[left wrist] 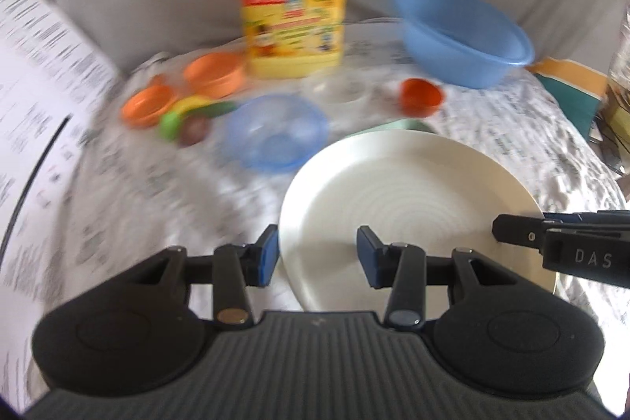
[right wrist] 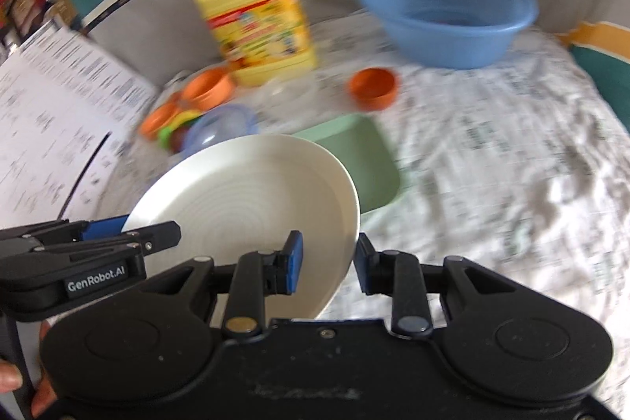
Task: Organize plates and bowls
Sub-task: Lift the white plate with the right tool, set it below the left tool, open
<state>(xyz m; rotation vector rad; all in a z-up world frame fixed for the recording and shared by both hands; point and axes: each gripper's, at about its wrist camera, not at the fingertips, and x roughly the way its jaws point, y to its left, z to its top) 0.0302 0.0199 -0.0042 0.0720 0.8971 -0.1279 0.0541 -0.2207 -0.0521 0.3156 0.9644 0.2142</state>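
While both grippers pinch opposite rim edges, left gripper [left wrist: 318,254] and right gripper [right wrist: 328,260] carry the white plate [right wrist: 252,191] level between them, above and nearer than the green tray [right wrist: 366,160], equally close.

White plate [left wrist: 397,191]: round, shallow, with faint concentric rings in its well, held tilted above the paper-covered surface with opposite edges between gripper fingers. Green tray [right wrist: 362,160]: pale, rectangular with rounded corners, lying flat just behind and partly under the plate. Bowls: one clear blue bowl [left wrist: 275,132] upright left of the plate, one large blue basin [left wrist: 460,34] upright at the far right, two orange bowls [left wrist: 214,73] at the far left, and one small orange cup [left wrist: 420,96] between basin and tray.
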